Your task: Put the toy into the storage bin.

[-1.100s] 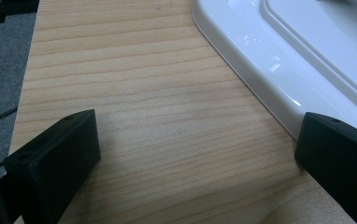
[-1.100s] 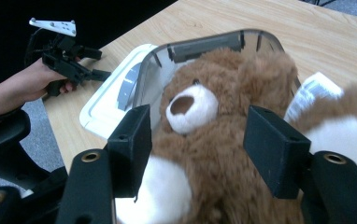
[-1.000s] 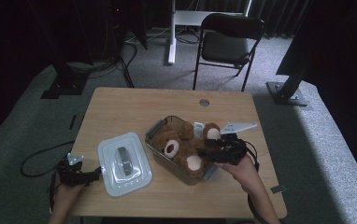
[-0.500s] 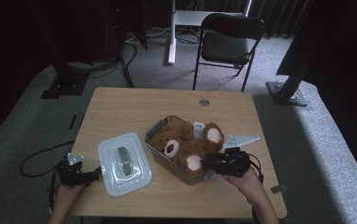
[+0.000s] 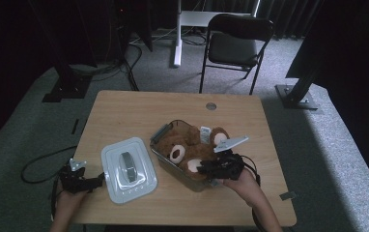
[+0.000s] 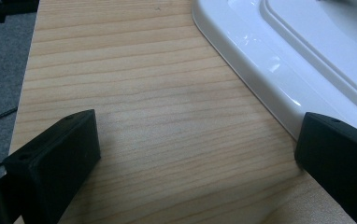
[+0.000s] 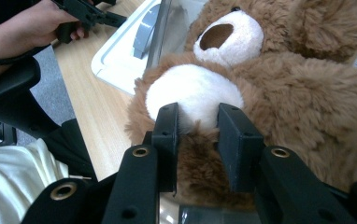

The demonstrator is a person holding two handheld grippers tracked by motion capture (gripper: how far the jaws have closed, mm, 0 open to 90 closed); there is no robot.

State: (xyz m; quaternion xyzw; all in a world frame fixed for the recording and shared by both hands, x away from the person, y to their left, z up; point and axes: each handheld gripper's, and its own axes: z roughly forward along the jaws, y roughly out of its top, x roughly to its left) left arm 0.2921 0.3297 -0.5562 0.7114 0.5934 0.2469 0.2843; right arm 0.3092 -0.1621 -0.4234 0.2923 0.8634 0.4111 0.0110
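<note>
Right gripper view has the right gripper (image 7: 197,140) pinching the teddy bear's foot (image 7: 193,100), its 2 jaws having just been closing with plush squeezed between them. Since a second ago that hand has dipped into the clear container (image 5: 165,162), where the teddy bear (image 5: 192,147) lies. I'd judge a lift-out is next. The left gripper (image 5: 95,181) waits spread wide and empty, just beside the white lid (image 5: 127,169) on the table (image 5: 139,111)

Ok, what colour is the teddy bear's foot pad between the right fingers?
White foot pad, clearest in the right gripper view.
</note>
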